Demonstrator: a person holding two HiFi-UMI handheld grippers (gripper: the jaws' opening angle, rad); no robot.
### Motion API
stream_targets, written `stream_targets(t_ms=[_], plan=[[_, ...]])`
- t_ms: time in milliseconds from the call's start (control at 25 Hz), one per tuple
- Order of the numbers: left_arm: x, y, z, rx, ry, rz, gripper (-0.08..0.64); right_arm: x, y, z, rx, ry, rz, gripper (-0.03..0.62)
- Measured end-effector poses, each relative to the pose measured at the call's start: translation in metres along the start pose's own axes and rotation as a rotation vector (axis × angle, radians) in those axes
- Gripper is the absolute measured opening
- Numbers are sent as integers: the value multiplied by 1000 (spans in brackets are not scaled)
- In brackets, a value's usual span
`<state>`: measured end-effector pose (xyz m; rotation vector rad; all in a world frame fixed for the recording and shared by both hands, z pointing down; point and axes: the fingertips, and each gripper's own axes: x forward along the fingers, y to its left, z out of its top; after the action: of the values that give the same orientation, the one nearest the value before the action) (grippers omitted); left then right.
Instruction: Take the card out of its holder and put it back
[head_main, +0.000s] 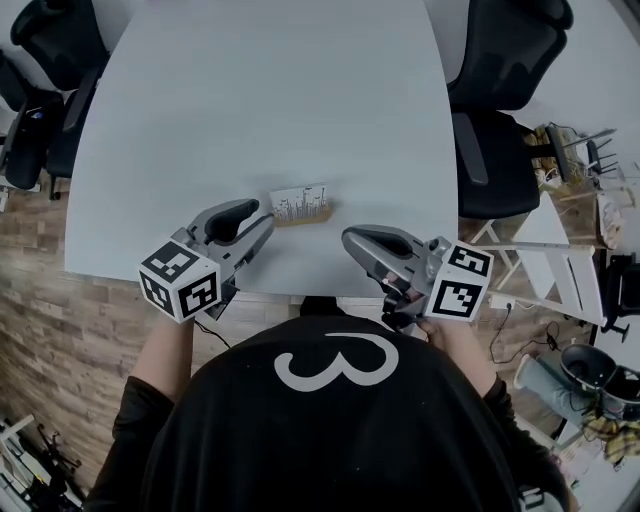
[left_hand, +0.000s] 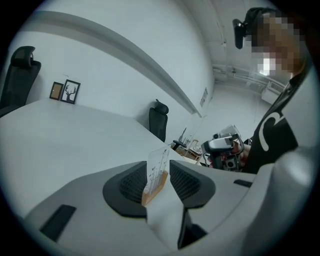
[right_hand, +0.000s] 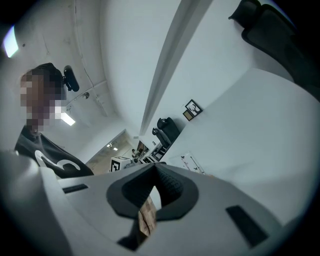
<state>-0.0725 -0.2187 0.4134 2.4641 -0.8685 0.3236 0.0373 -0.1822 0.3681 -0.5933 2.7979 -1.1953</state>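
A white printed card stands upright in a small wooden holder near the front edge of the white table. My left gripper hovers just left of it, tips almost at the card's left end. In the left gripper view the card and holder show through the gap between the pads, which stand apart and do not press on it. To the holder's right, my right gripper has its jaws together with nothing in them. From there the card shows small, farther out on the table.
Black office chairs stand at the table's left and right. A white side table and clutter sit at the far right on the wooden floor. The person's black shirt fills the lower view.
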Motion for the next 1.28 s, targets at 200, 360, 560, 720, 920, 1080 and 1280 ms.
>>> stream_targets(t_ms=[200,360,560,720,920,1080,1280], plan=[[3,3,-1,93,12,-109,138,-2,-3,-4,5,16,-17,6],[16,7,-4,146,54,-218,138,1,-17,3,15,20,-29,6],[29,14,2,104,34,-277,138,2,-33,9,22,25,-49,6],[32,10,5,90,39,-327,137,1,-36,7,47,15,-43,6],[37,8,5,103,55,-364,129,1,-42,8,74,0,-35,6],[39,7,3,106,71,-385,107,4,-44,10,91,-7,-19,6],[41,6,0,96,75,-385,94,4,-49,5,104,1,-27,6]])
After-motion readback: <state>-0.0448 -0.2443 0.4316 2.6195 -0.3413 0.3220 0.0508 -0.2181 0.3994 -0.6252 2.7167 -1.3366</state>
